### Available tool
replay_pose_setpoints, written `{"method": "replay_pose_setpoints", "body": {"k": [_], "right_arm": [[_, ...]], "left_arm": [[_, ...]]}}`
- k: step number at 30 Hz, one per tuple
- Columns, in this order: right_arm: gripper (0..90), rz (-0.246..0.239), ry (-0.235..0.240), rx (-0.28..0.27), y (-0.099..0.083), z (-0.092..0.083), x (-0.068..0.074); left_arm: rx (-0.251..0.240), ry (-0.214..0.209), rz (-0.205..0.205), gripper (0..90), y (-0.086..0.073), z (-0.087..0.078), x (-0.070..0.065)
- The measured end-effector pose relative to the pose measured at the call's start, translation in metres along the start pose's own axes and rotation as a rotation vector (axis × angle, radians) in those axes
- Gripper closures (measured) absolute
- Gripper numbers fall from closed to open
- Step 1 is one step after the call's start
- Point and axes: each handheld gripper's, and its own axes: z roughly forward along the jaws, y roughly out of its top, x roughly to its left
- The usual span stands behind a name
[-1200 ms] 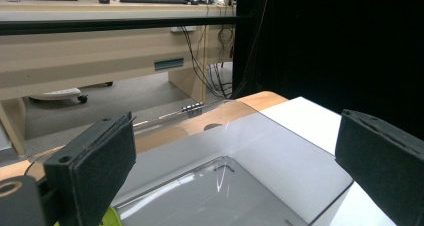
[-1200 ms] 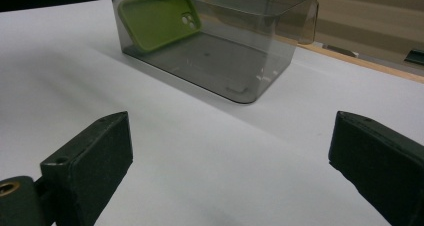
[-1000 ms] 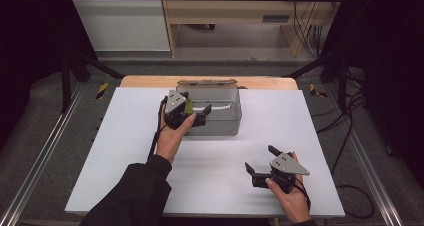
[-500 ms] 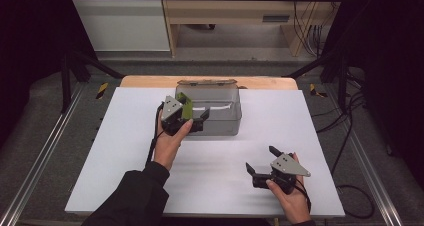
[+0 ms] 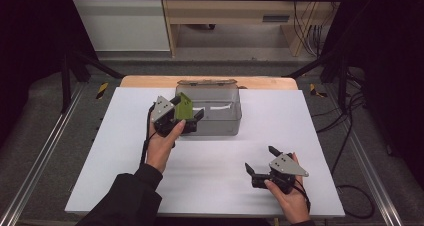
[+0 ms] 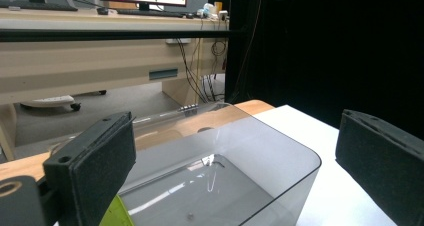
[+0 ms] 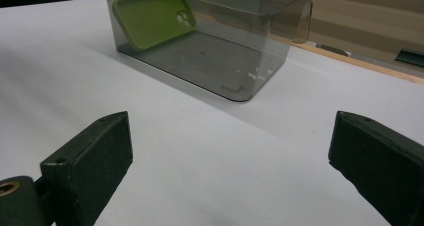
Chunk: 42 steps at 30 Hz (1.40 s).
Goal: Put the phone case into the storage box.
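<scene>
A clear grey plastic box [image 5: 220, 122] stands at the back middle of the white table. A green phone case [image 5: 185, 106] leans inside it against the left end wall; in the right gripper view the case [image 7: 150, 15] rests tilted in the box [image 7: 240, 61]. My left gripper [image 5: 193, 118] is open at the box's left end, its jaws wide apart over the rim of the box [image 6: 250, 166], with a corner of the case [image 6: 116, 213] below its left jaw. At the table's front right my right gripper [image 5: 260, 160] is open and holds nothing.
The white tabletop [image 5: 215, 176] lies between the box and my right gripper. A wooden edge [image 5: 150, 81] runs along the back. Metal rails [image 5: 45, 151] flank the table, cables [image 5: 350, 136] hang at the right, and a wooden desk [image 5: 240, 11] stands behind.
My left gripper has drawn back a little to the left and toward the person, away from the box. The green case stays leaning inside. The right gripper has not moved.
</scene>
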Motion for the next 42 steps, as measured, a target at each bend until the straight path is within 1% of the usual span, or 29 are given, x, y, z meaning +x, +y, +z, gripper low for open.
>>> {"method": "replay_pose_setpoints", "body": {"k": [1, 2, 4, 6, 7, 8, 11, 13, 19, 22, 23, 24, 26, 29, 34, 36, 40, 42], "right_arm": [[4.0, 0.0, 0.002, -0.001, 0.0, 0.0, 0.0], [4.0, -0.001, 0.005, -0.002, 0.0, 0.0, 0.0], [4.0, -0.003, 0.005, 0.0, 0.0, 0.0, 0.001], [3.9, -0.004, 0.005, -0.001, 0.0, 0.0, 0.001], [3.9, -0.002, 0.005, -0.001, 0.0, 0.0, 0.0], [3.9, -0.002, 0.005, -0.002, 0.0, 0.0, 0.0], [3.9, -0.003, 0.01, -0.003, 0.0, 0.0, 0.0], [3.9, -0.006, 0.009, -0.003, 0.0, 0.0, 0.001], [3.9, -0.014, 0.007, 0.004, 0.0, 0.001, 0.001], [3.9, -0.013, 0.007, 0.003, 0.0, 0.001, 0.001], [3.9, -0.011, 0.007, 0.002, 0.0, 0.001, 0.001], [3.9, -0.009, 0.007, 0.001, 0.0, 0.001, 0.001], [3.9, -0.007, 0.007, 0.001, 0.0, 0.0, 0.001], [3.8, -0.004, 0.01, 0.0, 0.0, 0.0, 0.0], [3.7, -0.004, 0.008, -0.004, 0.0, -0.001, -0.001], [3.7, -0.004, 0.008, -0.004, 0.0, -0.001, -0.001], [3.7, -0.011, 0.015, -0.003, 0.001, -0.001, 0.001], [3.7, -0.013, 0.018, 0.0, 0.001, 0.0, 0.002]], "left_arm": [[0.001, 0.0, 0.005, 2.5, 0.001, -0.001, 0.002], [-0.005, -0.004, -0.004, 2.5, 0.001, -0.002, 0.002], [-0.011, 0.003, 0.0, 2.5, 0.003, -0.005, 0.005], [-0.018, 0.0, -0.01, 2.5, 0.005, -0.008, 0.006], [-0.018, 0.005, -0.001, 2.5, 0.006, -0.01, 0.007], [-0.013, -0.002, 0.004, 2.5, 0.006, -0.011, 0.007], [-0.004, -0.006, 0.021, 2.4, 0.006, -0.013, 0.007], [-0.002, -0.007, 0.02, 2.5, 0.007, -0.016, 0.008], [-0.02, -0.005, 0.013, 2.5, 0.012, -0.025, 0.012], [-0.017, -0.002, 0.022, 2.5, 0.015, -0.029, 0.014], [-0.024, -0.001, 0.015, 2.5, 0.016, -0.03, 0.015], [-0.019, 0.0, 0.023, 2.5, 0.017, -0.031, 0.016], [-0.028, 0.0, 0.018, 2.5, 0.018, -0.034, 0.017], [-0.027, 0.001, 0.025, 2.5, 0.02, -0.038, 0.019], [-0.027, -0.008, 0.03, 2.3, 0.024, -0.045, 0.022], [-0.033, -0.012, 0.02, 2.1, 0.025, -0.047, 0.023], [-0.014, -0.023, 0.025, 1.8, 0.025, -0.051, 0.026], [-0.013, -0.021, 0.028, 1.8, 0.025, -0.054, 0.028]]}}
